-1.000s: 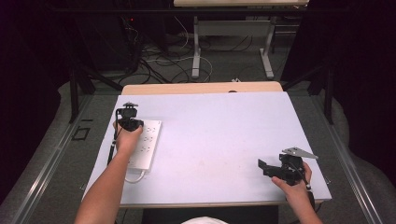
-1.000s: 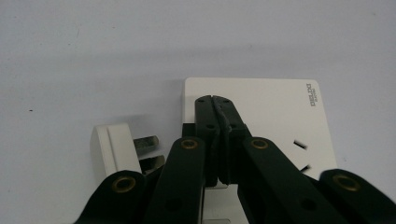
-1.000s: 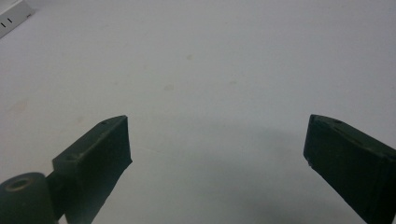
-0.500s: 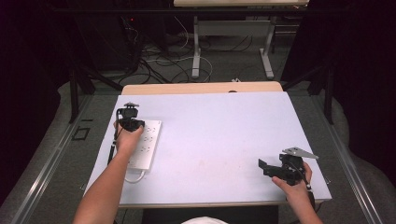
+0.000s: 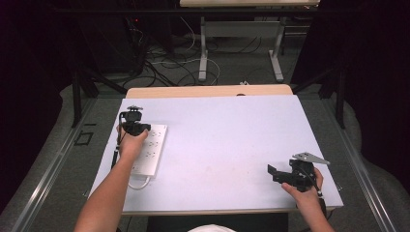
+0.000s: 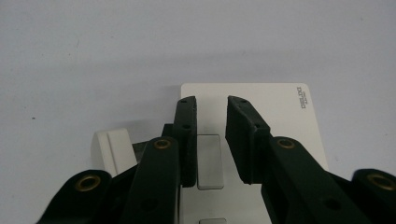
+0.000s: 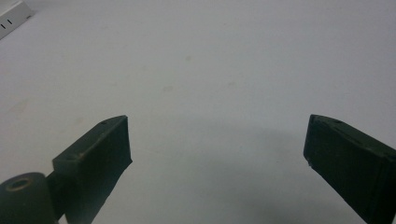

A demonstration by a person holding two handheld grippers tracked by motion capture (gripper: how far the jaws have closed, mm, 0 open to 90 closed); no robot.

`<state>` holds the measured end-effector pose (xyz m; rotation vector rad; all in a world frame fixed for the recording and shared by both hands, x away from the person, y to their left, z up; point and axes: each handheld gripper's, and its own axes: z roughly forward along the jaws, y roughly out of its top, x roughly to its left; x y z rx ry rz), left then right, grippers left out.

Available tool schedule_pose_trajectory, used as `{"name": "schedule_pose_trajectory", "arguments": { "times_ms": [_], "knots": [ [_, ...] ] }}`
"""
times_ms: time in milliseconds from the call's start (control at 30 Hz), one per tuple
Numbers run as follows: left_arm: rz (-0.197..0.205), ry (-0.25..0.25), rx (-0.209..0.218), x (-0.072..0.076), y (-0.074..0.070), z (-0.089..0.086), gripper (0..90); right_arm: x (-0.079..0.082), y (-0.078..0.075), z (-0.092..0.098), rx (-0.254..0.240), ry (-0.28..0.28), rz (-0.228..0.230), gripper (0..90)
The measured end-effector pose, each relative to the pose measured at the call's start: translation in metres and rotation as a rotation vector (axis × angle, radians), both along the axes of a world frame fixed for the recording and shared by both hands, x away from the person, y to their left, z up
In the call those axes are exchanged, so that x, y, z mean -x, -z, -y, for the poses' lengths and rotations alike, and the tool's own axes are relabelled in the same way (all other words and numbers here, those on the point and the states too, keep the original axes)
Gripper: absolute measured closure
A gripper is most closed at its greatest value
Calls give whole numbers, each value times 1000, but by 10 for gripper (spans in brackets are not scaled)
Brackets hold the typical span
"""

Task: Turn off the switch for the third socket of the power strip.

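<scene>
A white power strip (image 5: pixel 152 150) lies flat at the left of the table (image 5: pixel 227 130). My left gripper (image 5: pixel 136 128) points down on its far end. In the left gripper view its jaws (image 6: pixel 211 105) stand a narrow gap apart over a grey rocker switch (image 6: pixel 208 161) on the strip (image 6: pixel 280 107). They have just been opening, and the pads press on nothing. My right gripper (image 5: pixel 273 174) rests near the front right corner, held level and facing left. Its jaws (image 7: pixel 217 140) are wide open over bare table.
A small white block (image 6: pixel 114 144) shows beside the strip. The strip's white cable (image 5: pixel 140 182) curls out at its near end. A corner of the strip (image 7: pixel 11 16) shows far off in the right gripper view. A wooden edge (image 5: pixel 208 91) borders the table's far side.
</scene>
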<state>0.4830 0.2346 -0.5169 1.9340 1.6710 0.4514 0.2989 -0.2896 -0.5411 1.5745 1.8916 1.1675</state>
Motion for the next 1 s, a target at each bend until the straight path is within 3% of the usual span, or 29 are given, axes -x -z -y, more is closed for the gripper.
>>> {"name": "schedule_pose_trajectory", "arguments": {
  "times_ms": [433,733,1000],
  "knots": [
    [33,-4,24,2,-3,1,580,0,0,0,1,-4,2,69],
    [47,22,24,4,-6,2,480,0,0,0,3,-5,4,69],
    [52,27,-8,6,-8,2,385,1,0,0,-3,2,-1,70]
  ]
}}
